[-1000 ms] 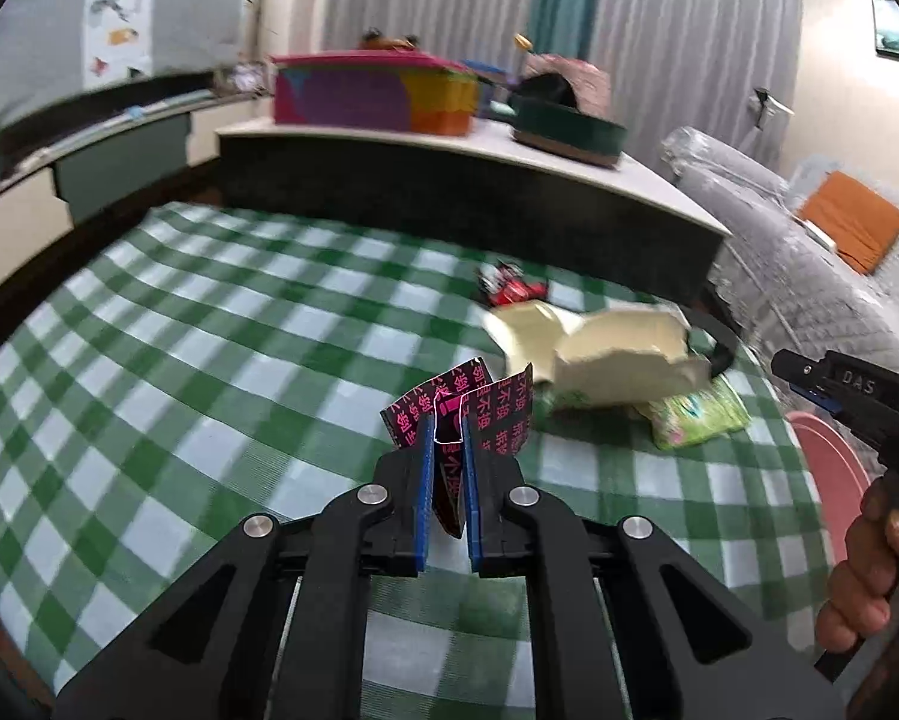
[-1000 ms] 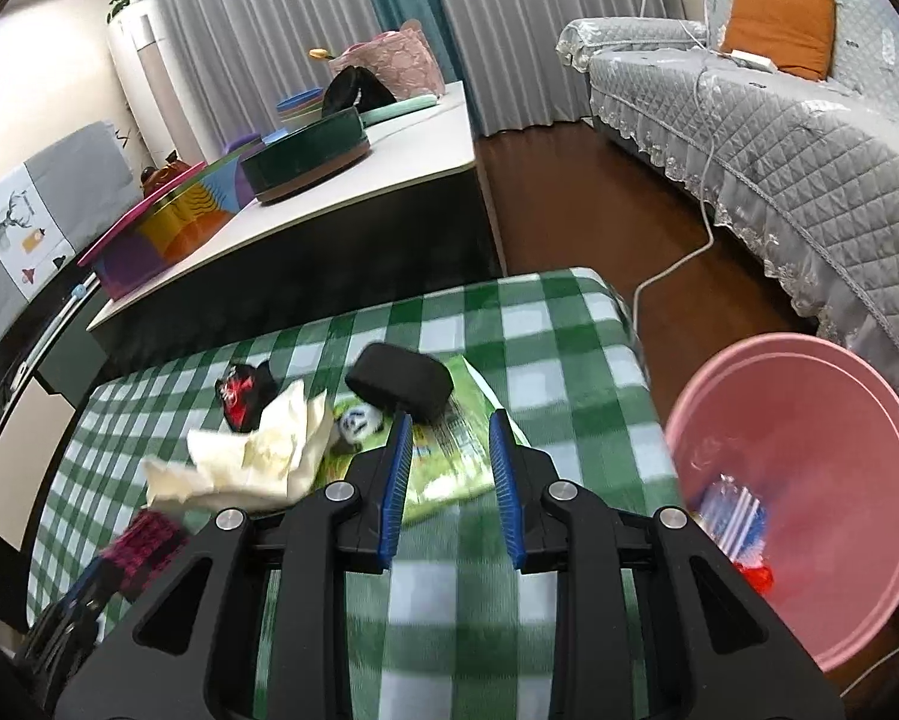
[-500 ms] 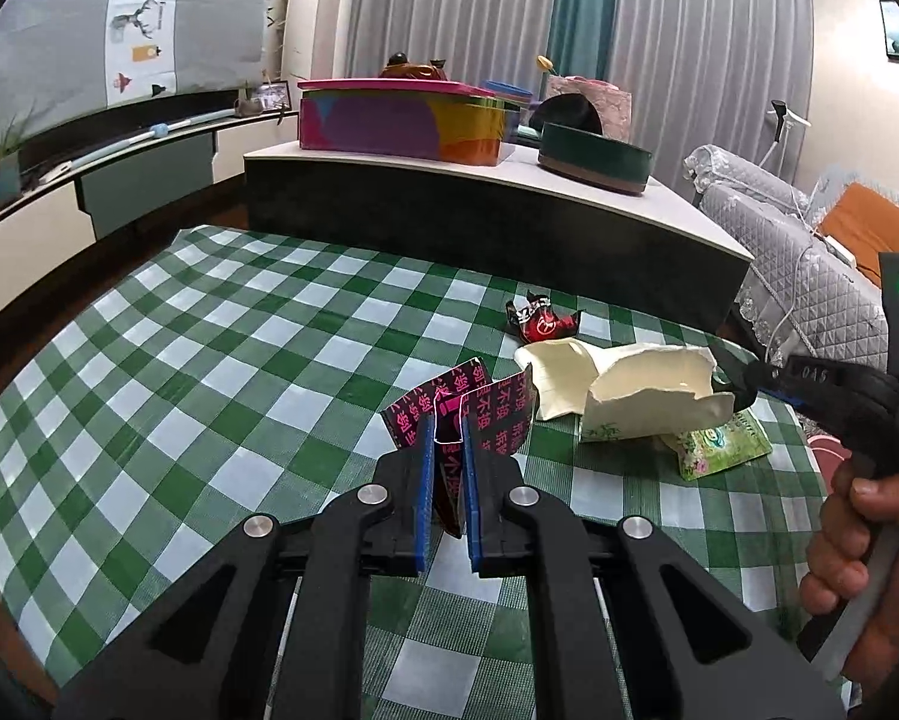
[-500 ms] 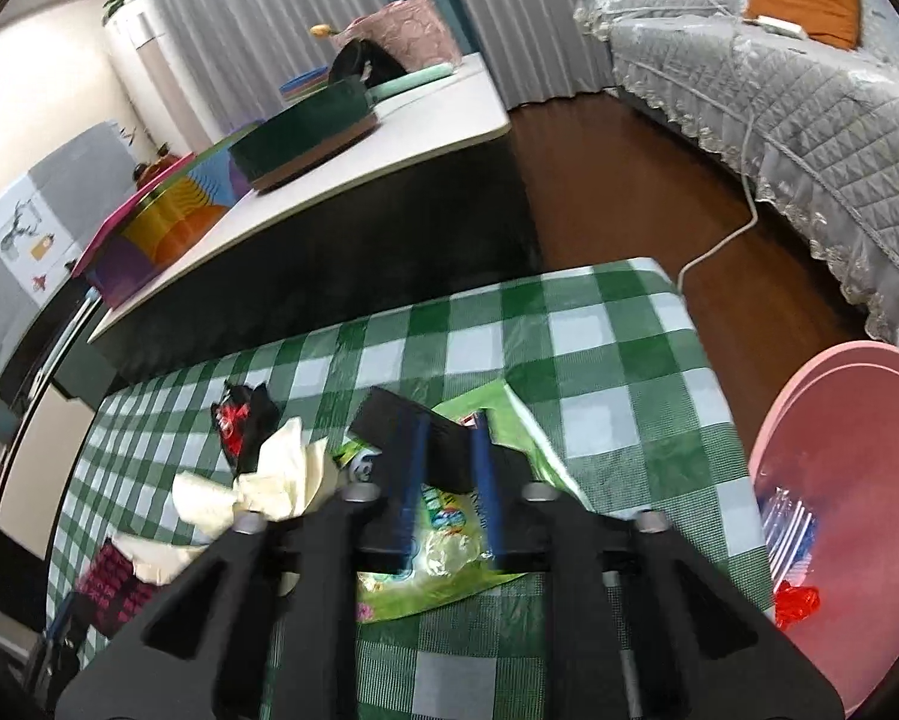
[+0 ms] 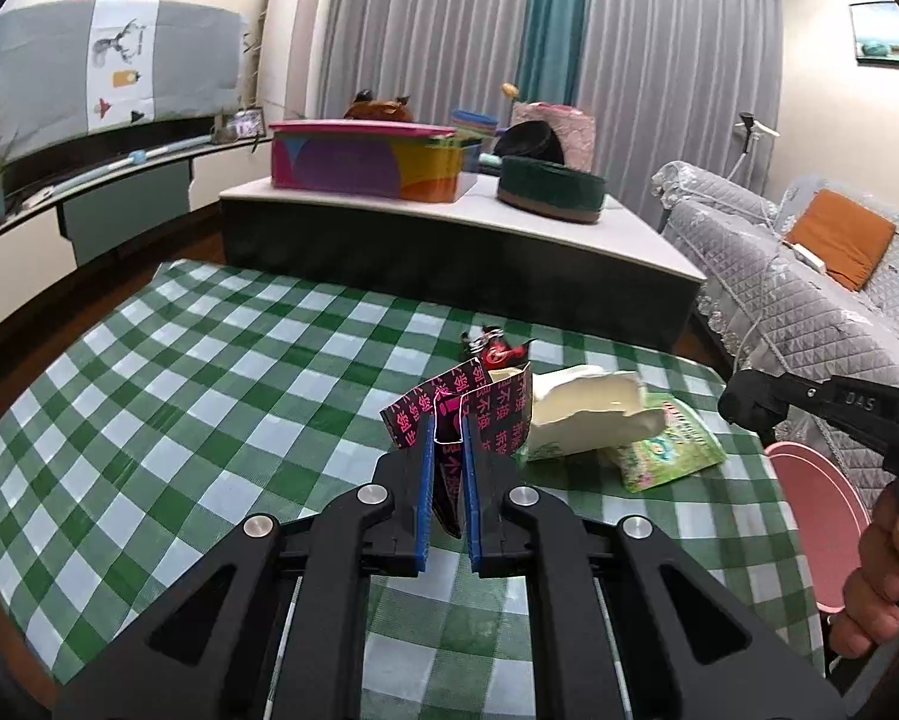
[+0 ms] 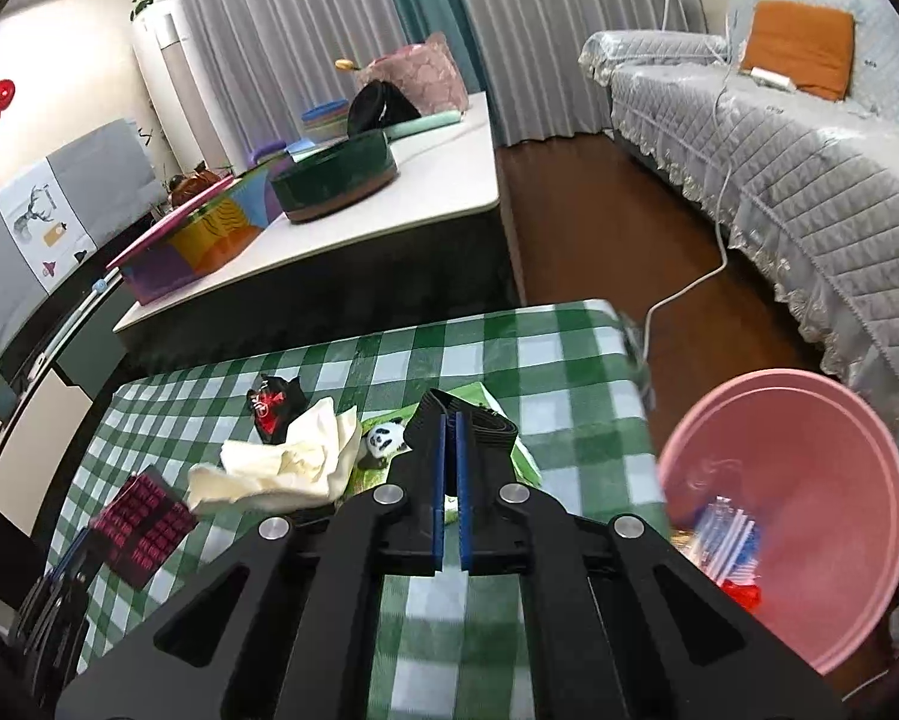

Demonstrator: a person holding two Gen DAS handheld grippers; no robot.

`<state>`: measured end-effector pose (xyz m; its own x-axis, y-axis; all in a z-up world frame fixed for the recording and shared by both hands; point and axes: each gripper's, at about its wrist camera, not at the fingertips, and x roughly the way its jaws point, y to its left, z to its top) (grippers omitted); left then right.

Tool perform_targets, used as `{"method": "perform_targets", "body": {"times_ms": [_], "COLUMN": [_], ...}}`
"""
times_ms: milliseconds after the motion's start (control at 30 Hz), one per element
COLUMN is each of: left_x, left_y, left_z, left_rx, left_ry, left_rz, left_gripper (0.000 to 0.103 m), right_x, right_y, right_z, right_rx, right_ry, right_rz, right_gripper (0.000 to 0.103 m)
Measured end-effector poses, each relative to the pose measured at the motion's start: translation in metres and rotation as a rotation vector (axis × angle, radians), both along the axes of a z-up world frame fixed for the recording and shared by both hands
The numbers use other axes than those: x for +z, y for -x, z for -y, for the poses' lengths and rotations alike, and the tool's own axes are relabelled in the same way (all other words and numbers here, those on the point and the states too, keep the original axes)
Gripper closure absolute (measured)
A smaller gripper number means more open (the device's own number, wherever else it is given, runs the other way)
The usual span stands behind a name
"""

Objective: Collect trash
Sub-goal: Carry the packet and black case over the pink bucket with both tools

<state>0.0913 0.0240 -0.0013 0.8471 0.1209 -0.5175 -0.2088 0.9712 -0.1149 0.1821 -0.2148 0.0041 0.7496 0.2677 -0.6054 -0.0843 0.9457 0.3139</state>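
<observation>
My left gripper (image 5: 448, 450) is shut on a black and pink printed wrapper (image 5: 497, 408), held above the green checked tablecloth (image 5: 221, 396); it also shows in the right wrist view (image 6: 140, 519). My right gripper (image 6: 450, 426) is shut on a flat black piece of trash (image 6: 479, 423), lifted over the green panda packet (image 6: 383, 441). A crumpled cream paper (image 5: 587, 411) and a red-black wrapper (image 5: 491, 348) lie on the table. The pink bin (image 6: 809, 420) stands beside the table at right, with wrappers inside.
A low white-topped table (image 5: 449, 222) behind holds a colourful box (image 5: 359, 165) and a dark green round tin (image 5: 551, 189). A grey quilted sofa (image 6: 779, 138) with an orange cushion stands at right. A white cable (image 6: 689, 282) runs across the wooden floor.
My right gripper has closed on the black piece and lifted it off the green packet. My left gripper has risen a little with the pink wrapper still held.
</observation>
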Motion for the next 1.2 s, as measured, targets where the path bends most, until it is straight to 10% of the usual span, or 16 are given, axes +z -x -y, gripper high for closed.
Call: {"method": "perform_targets", "body": {"times_ms": [667,1200], "left_x": [0.031,0.032], "left_y": [0.031,0.032], "left_z": [0.037,0.07], "left_rx": [-0.15,-0.221], "left_ry": [-0.018,-0.053], "left_rz": [0.055,0.038], "left_gripper": [0.094,0.094], "right_x": [0.106,0.076], "right_y": [0.086,0.097], "right_z": [0.055,0.101], "right_rx": [0.01,-0.069], "right_ry": [0.099,0.056], "right_rz": [0.166,0.155], "right_gripper": [0.1,0.1]}}
